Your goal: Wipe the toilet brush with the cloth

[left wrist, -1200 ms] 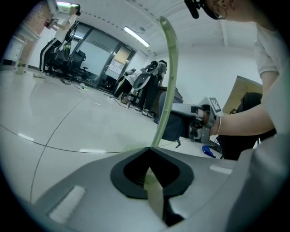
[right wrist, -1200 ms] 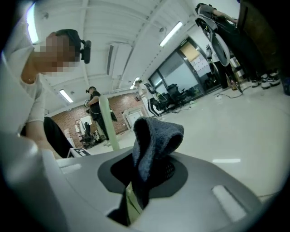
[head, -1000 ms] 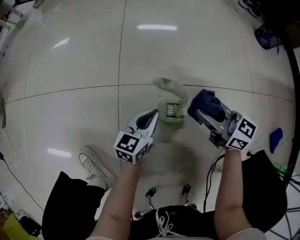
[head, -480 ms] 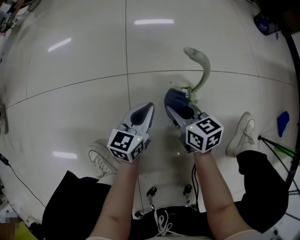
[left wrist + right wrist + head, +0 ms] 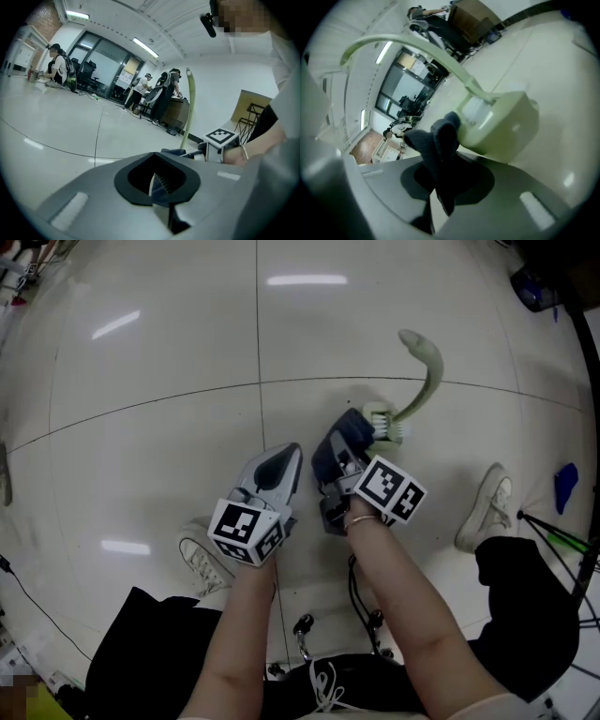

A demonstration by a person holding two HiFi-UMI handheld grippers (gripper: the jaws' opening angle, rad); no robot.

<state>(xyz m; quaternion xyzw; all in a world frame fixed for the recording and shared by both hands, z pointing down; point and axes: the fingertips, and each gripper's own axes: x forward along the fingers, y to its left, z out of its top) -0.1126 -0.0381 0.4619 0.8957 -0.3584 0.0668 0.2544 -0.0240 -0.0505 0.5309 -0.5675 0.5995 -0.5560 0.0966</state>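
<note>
The green toilet brush point(image 5: 431, 376) sits on the tiled floor point(image 5: 141, 381) at one o'clock of the right gripper point(image 5: 339, 454). The left gripper point(image 5: 284, 460), at its nine o'clock, is closed and empty. The right jaws clamp the dark cloth point(image 5: 352, 430), which touches the brush's lower end. Firm strokes along the handle should wipe best.

White tiled floor point(image 5: 141, 381), glossy, with dark grout lines — a green brush point(image 5: 419, 341) stands in its holder point(image 5: 384, 425) mid-floor; white shoes point(image 5: 201, 563) nearer, a blue object point(image 5: 565, 486) far right.
</note>
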